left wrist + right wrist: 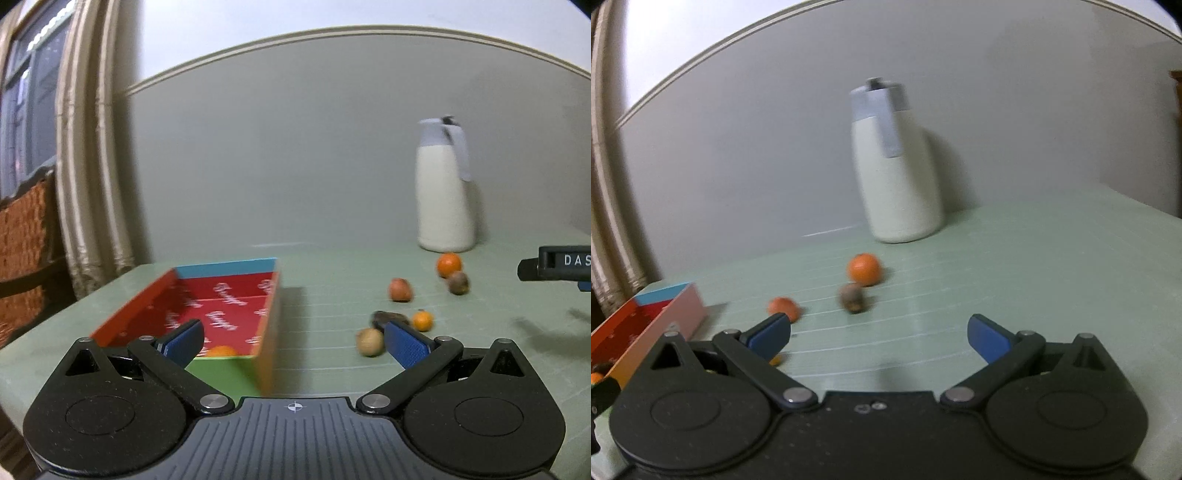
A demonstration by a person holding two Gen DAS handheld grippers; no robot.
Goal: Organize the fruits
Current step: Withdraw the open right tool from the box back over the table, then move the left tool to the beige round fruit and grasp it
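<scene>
Spreading across the green table (332, 266), largest first: a white jug (445, 192) by the wall, then the red box (229, 306) at left with one orange (221, 350) already inside. Loose fruit lies right of the box: a big orange (864, 269) touching a brown fruit (852, 298), a reddish one (783, 307) nearer the box. Left gripper (293, 341) and right gripper (879, 334) both hang spread and empty. The big orange lies straight ahead of the right gripper, probably the nearer; round, it has no long axis.
</scene>
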